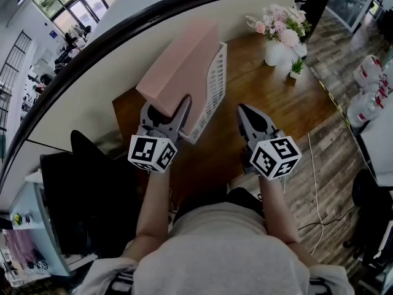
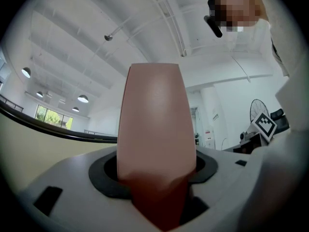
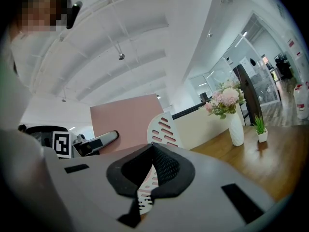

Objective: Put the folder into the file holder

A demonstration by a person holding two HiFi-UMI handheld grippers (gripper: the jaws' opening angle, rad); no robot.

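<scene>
A pink folder (image 1: pixel 181 66) stands tilted in the white slotted file holder (image 1: pixel 216 85) on the wooden table (image 1: pixel 288 106). My left gripper (image 1: pixel 166 105) is shut on the folder's near lower end, one jaw on each side. The folder (image 2: pixel 157 124) fills the gap between the jaws in the left gripper view. To the right of the holder, my right gripper (image 1: pixel 247 110) hovers over the table, shut with nothing in it. The right gripper view shows the folder (image 3: pixel 125 122), the holder (image 3: pixel 161 127) and the left gripper (image 3: pixel 96 141) to the left of its closed tips (image 3: pixel 152 146).
A white vase of pink flowers (image 1: pixel 279 35) and a small potted plant (image 1: pixel 296 66) stand at the table's far right. A curved partition runs behind the table. A black chair (image 1: pixel 80 189) is at the left, and water bottles (image 1: pixel 368 78) stand on the floor at the right.
</scene>
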